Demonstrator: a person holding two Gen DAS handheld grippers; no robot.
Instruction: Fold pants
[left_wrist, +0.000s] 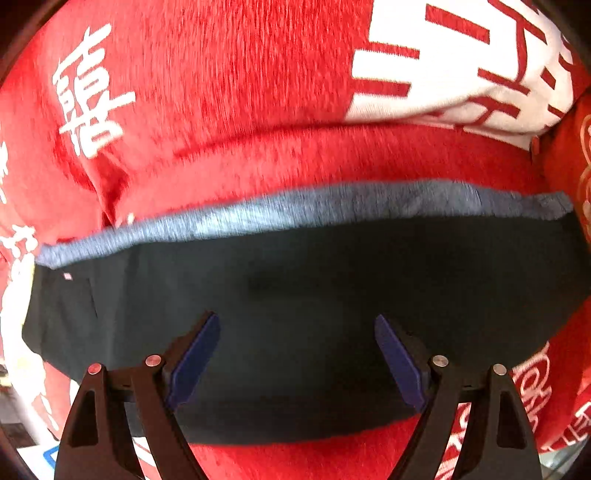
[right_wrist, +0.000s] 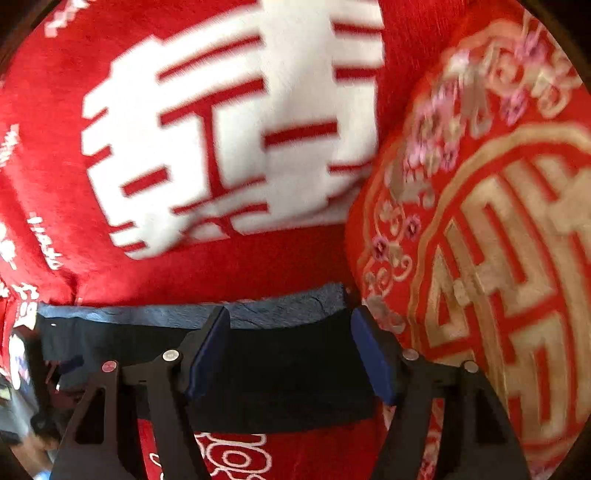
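Note:
The pants (left_wrist: 295, 288) lie folded into a dark, wide bundle with a grey-blue band (left_wrist: 295, 210) along the far edge, on a red blanket. My left gripper (left_wrist: 297, 325) is open and hangs just above the middle of the bundle, holding nothing. In the right wrist view the same pants (right_wrist: 291, 376) lie below my right gripper (right_wrist: 290, 321), which is open over their right end, near the grey-blue band (right_wrist: 147, 314). The blue pads (right_wrist: 207, 354) stand wide apart.
The red blanket (left_wrist: 221, 74) with white characters covers the surface and rises in a fold behind the pants. A red pillow with gold embroidery (right_wrist: 498, 240) lies right beside the pants' right end, close to my right gripper's right finger.

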